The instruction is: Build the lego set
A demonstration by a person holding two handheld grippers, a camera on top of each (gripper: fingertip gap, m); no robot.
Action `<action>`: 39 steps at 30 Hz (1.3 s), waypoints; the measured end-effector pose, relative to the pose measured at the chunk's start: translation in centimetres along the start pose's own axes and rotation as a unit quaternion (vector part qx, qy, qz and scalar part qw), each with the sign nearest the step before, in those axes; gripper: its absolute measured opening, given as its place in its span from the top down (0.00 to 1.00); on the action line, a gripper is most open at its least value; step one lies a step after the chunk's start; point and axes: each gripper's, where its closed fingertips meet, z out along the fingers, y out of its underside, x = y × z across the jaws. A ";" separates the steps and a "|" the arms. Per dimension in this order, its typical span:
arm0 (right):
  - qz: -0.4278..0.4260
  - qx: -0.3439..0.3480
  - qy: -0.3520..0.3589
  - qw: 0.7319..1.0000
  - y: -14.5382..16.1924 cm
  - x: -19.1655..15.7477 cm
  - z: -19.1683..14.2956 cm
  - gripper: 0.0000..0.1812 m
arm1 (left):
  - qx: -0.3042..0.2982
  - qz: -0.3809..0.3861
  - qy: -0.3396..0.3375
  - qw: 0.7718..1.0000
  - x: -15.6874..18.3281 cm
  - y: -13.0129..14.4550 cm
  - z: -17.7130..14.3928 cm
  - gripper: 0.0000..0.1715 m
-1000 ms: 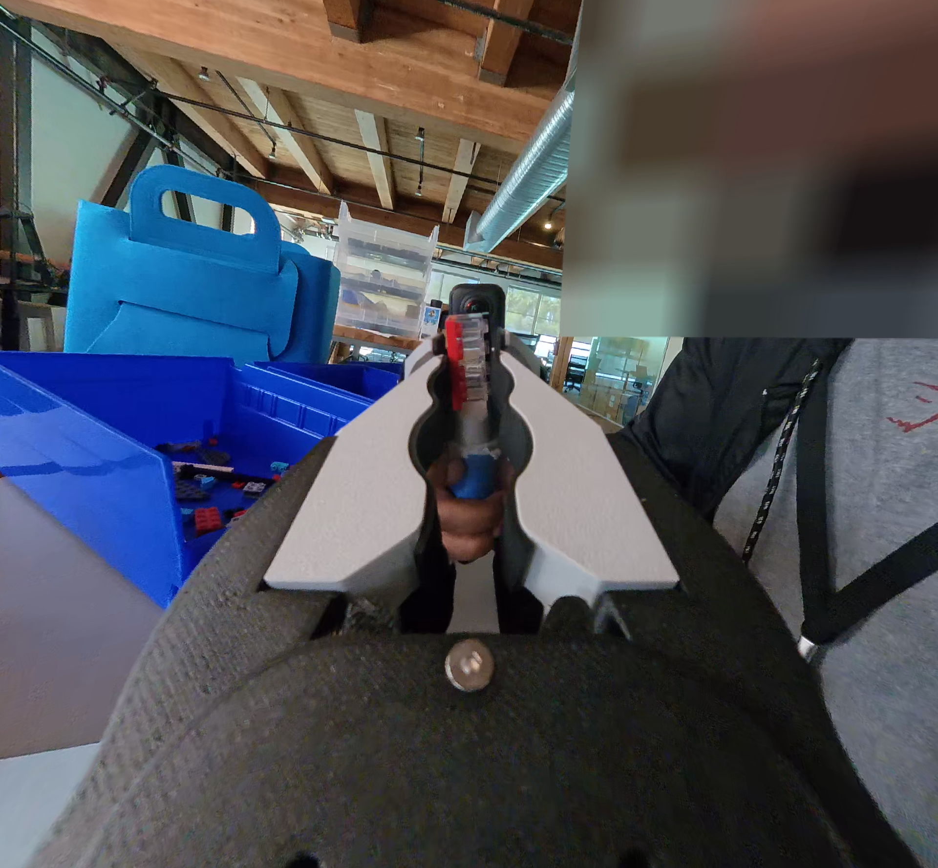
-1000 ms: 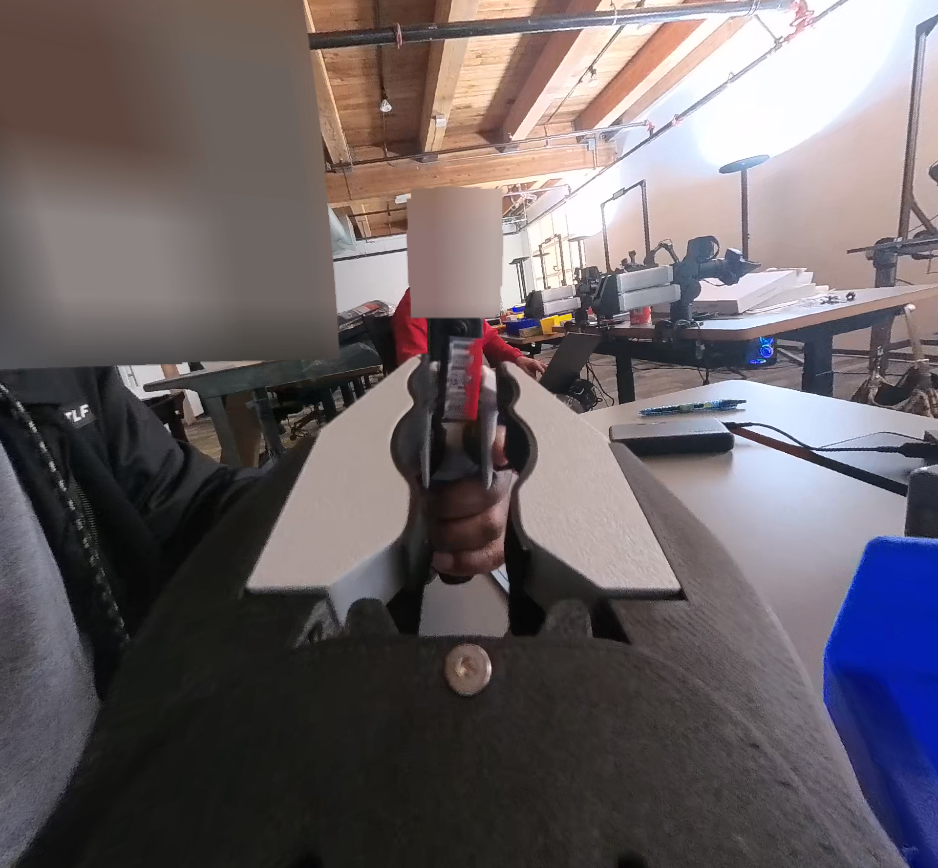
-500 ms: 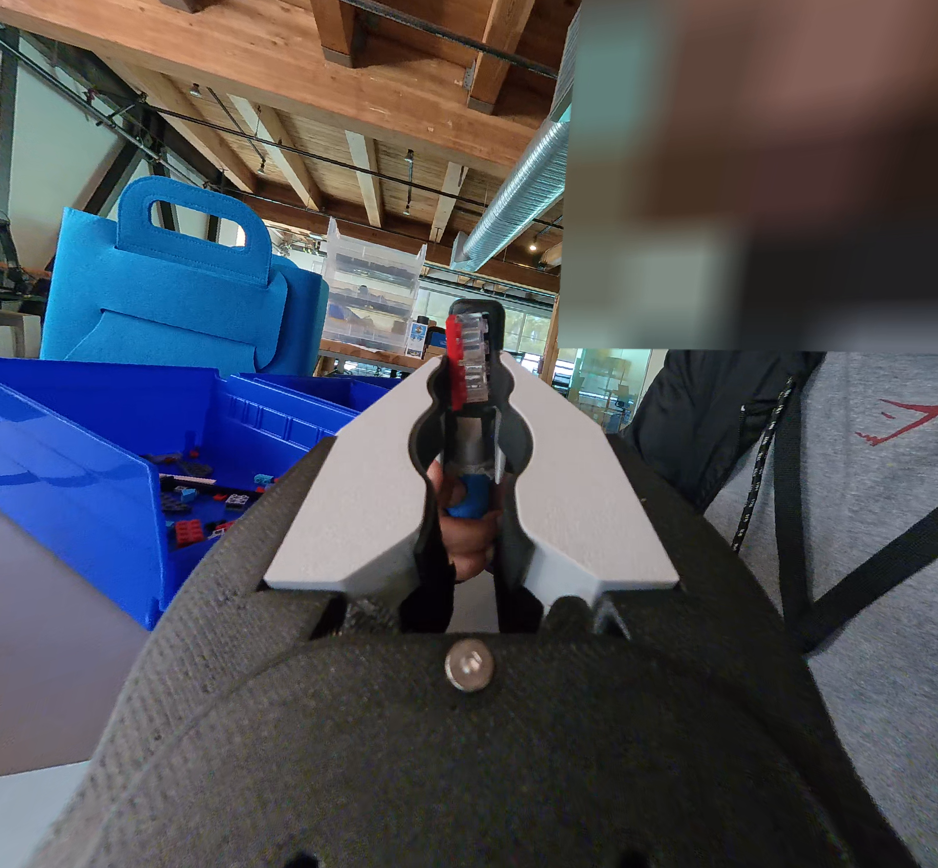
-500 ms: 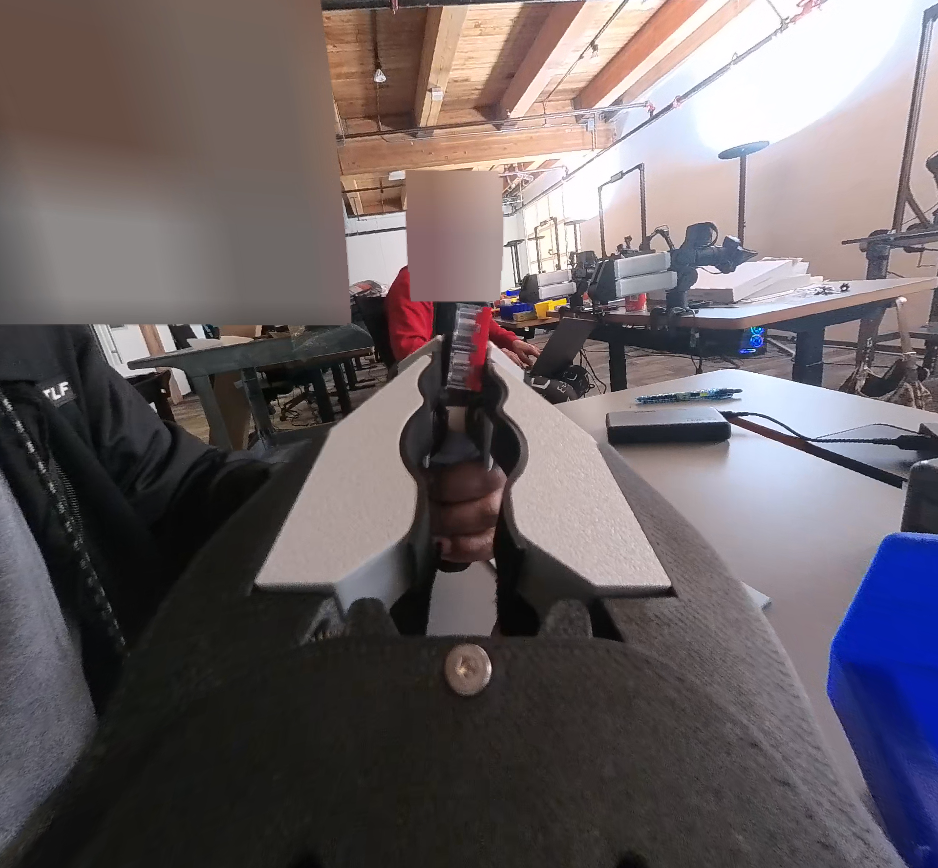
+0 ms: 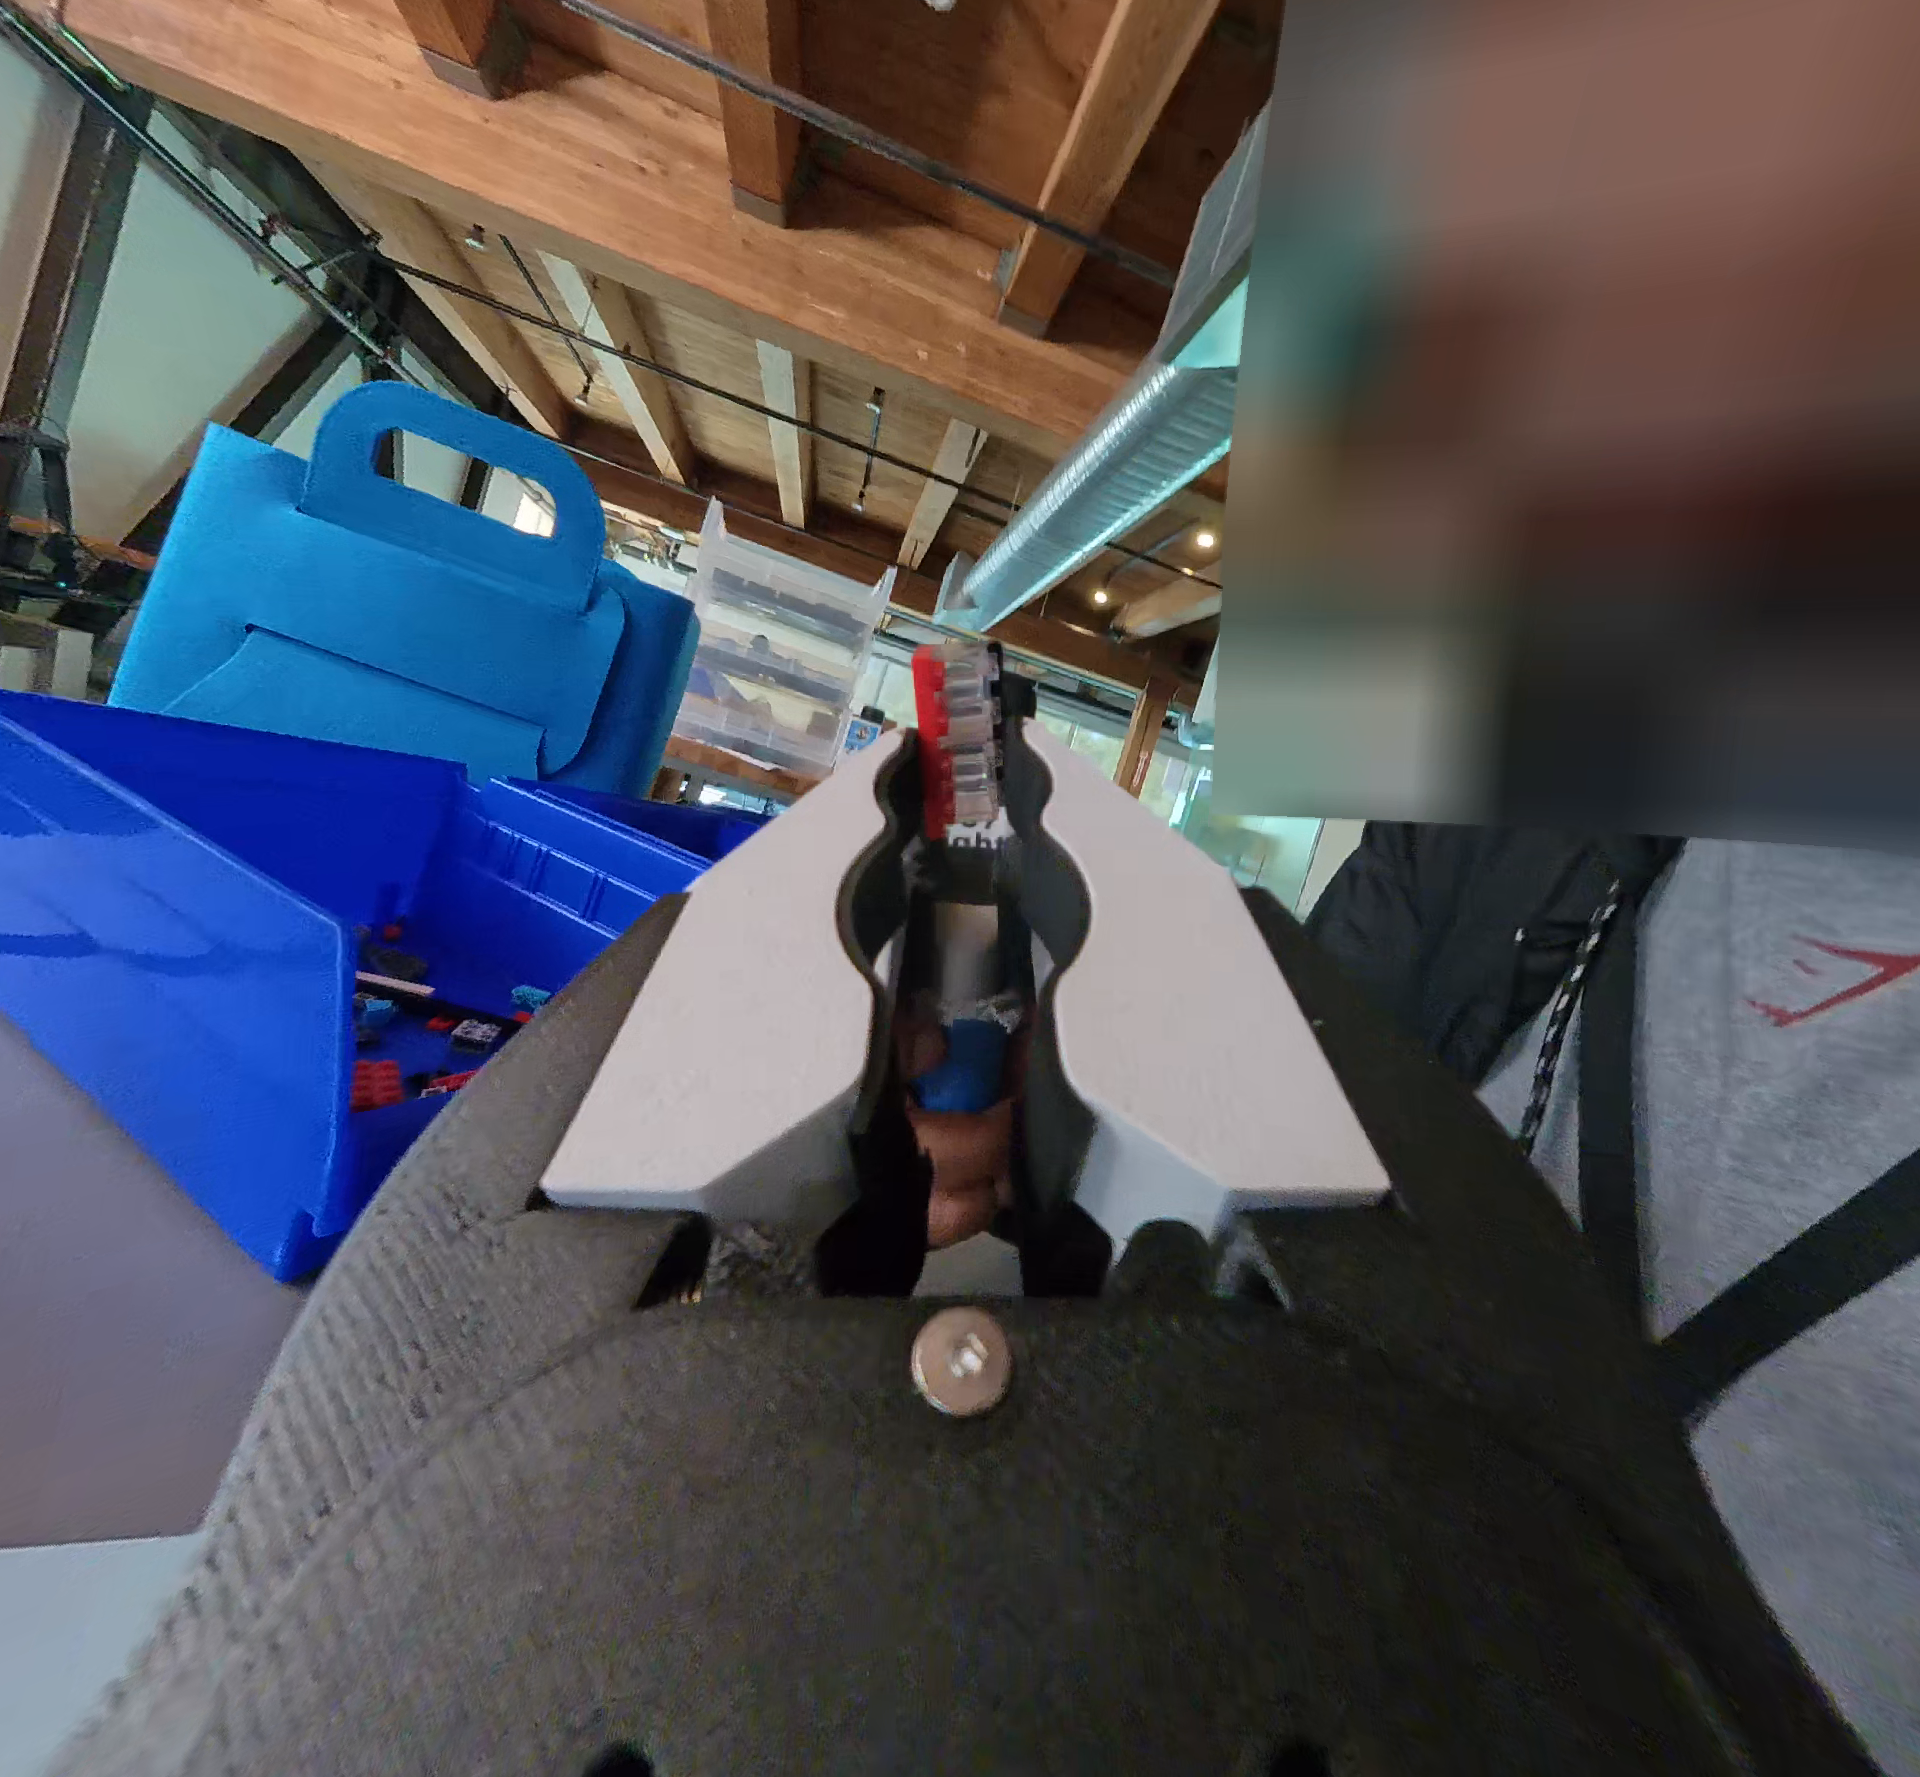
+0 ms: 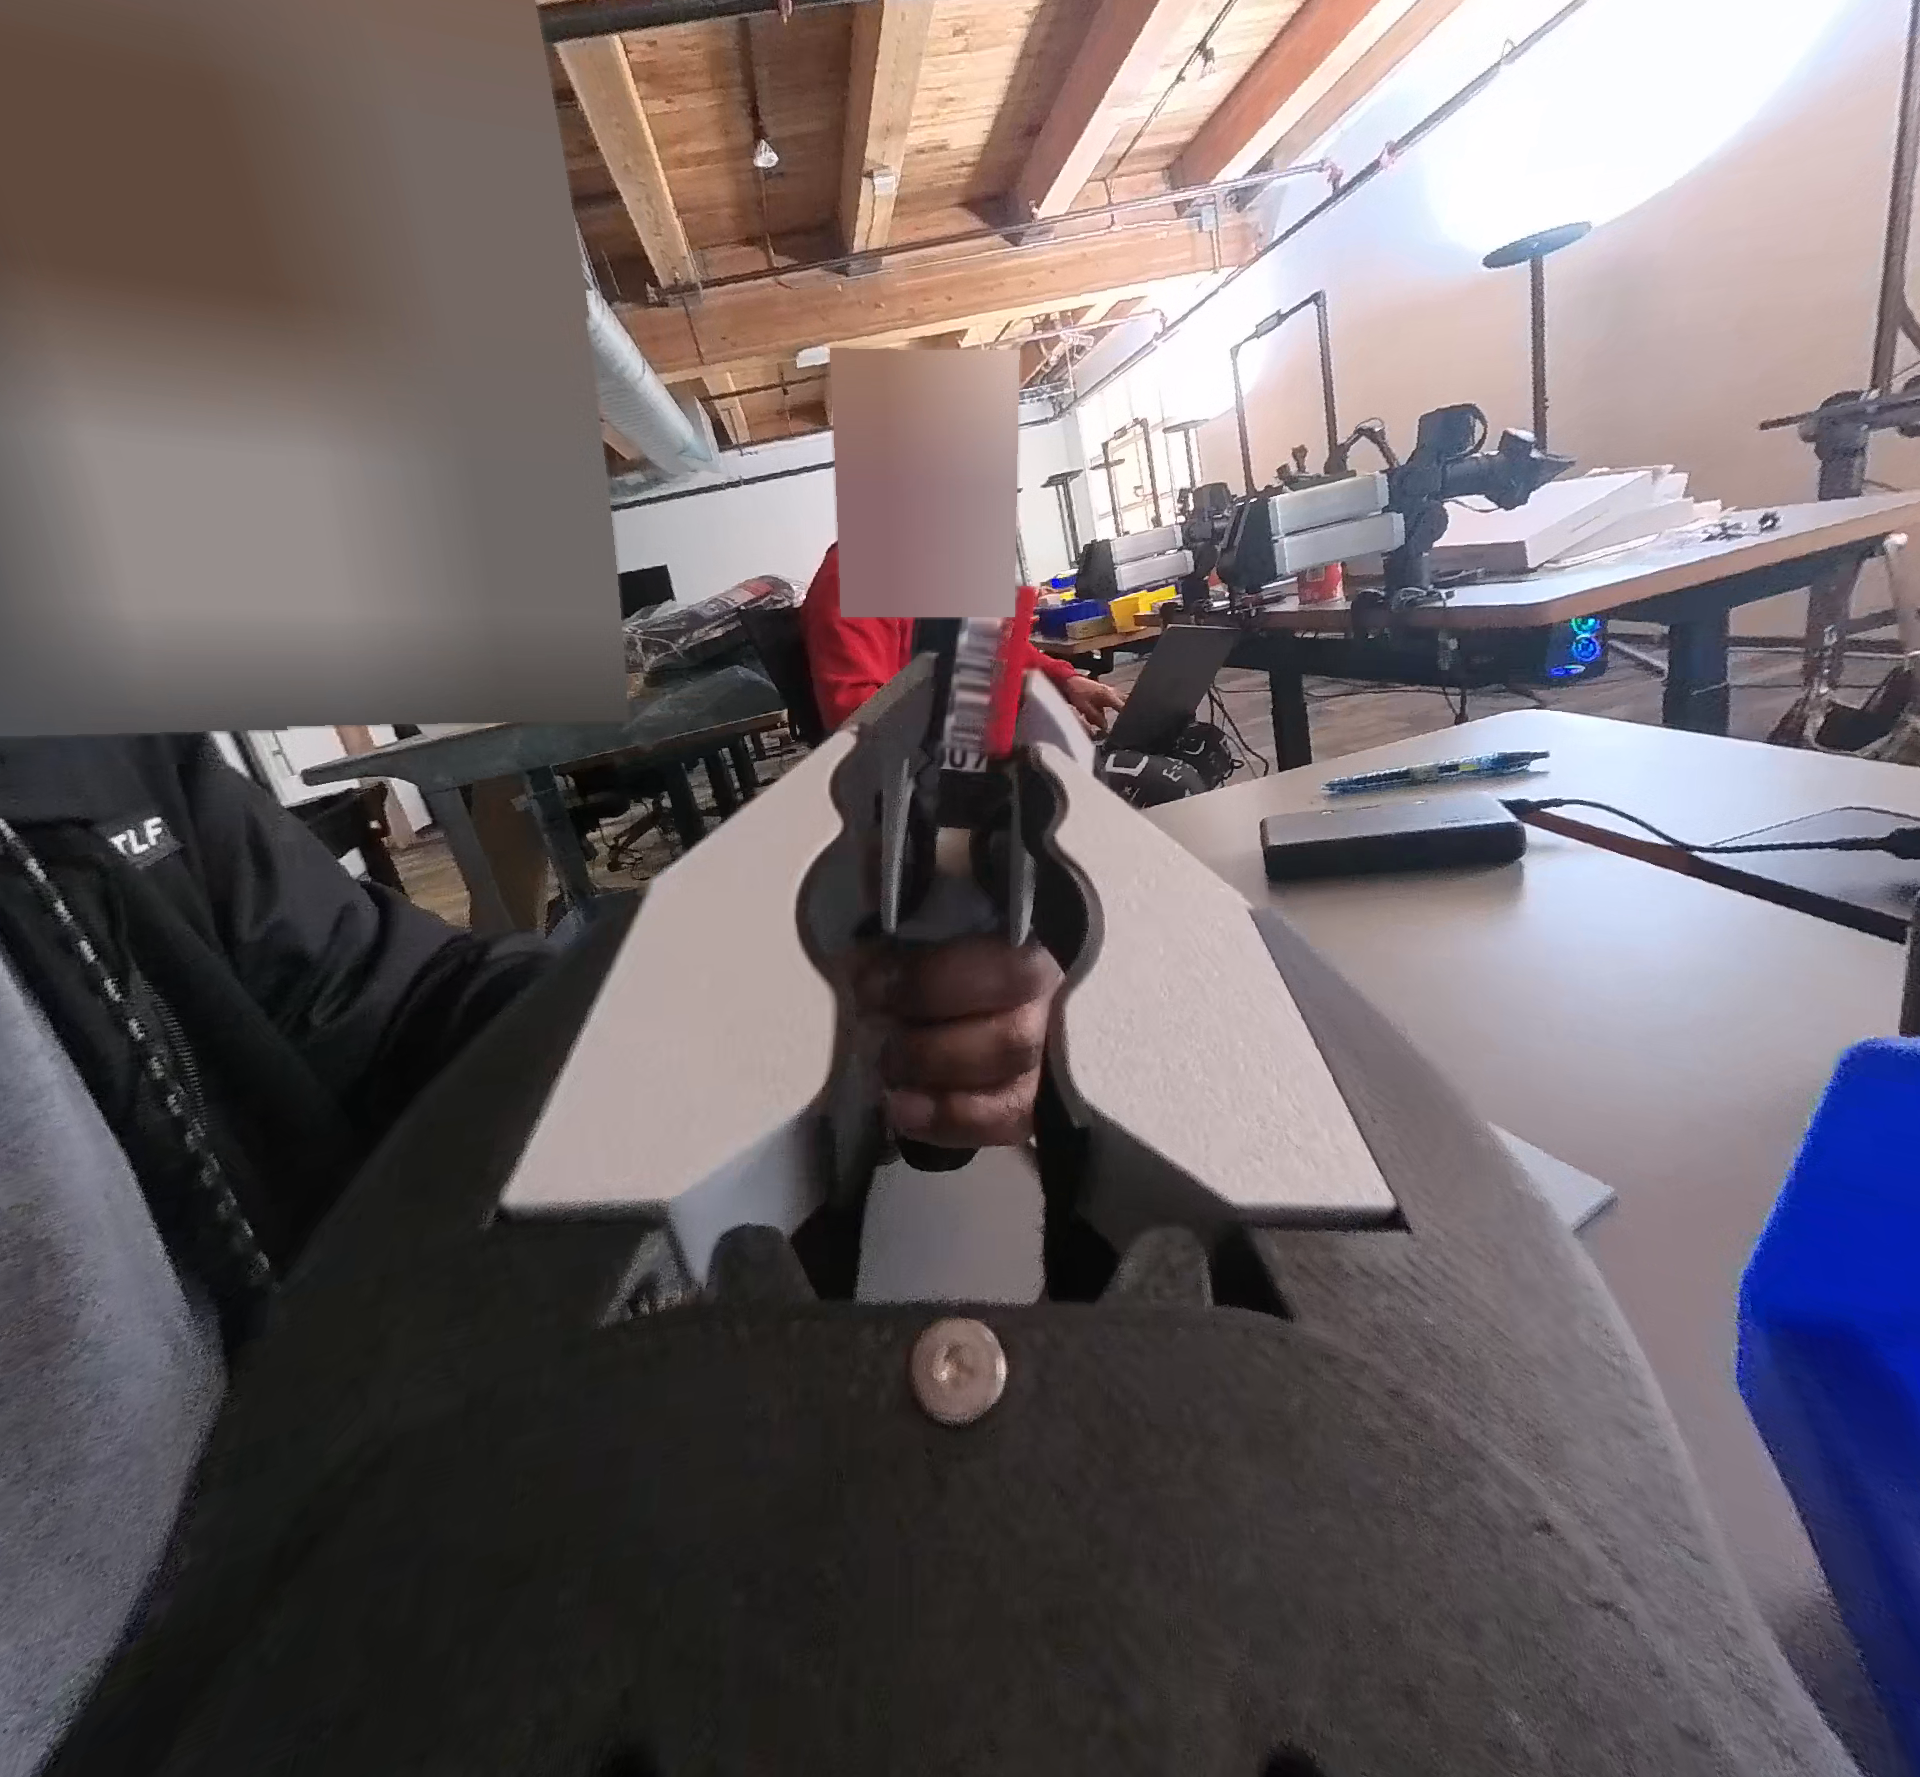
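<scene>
My left gripper (image 5: 961,751) and right gripper (image 6: 982,704) face each other, raised above the table (image 6: 1558,979), both clenched on the same red and clear lego piece (image 5: 958,728); loose bricks (image 5: 416,1031) lie in the blue bin (image 5: 187,1000)

Materials and finishes, both wrist views

Left gripper (image 5: 961,751): matt grey fingers (image 5: 748,1021) of fine-grained plastic on a rough black layered body with a bright metal screw (image 5: 960,1362); red and clear lego piece (image 5: 956,730) glossy plastic; blue bin (image 5: 177,989) smooth, shiny plastic; blue carry case (image 5: 384,605) matt, felt-like; ceiling beams (image 5: 582,96) bare wood; duct (image 5: 1101,491) ribbed metal; right gripper (image 6: 982,719) same matt grey; table (image 6: 1558,979) smooth, matt; power bank (image 6: 1392,846) matt black
</scene>
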 end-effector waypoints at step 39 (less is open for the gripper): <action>0.015 -0.011 0.050 0.999 0.5 2.0 -0.1 0.80 | 0.001 -0.082 -0.044 0.996 -2.2 0.6 -0.2 0.92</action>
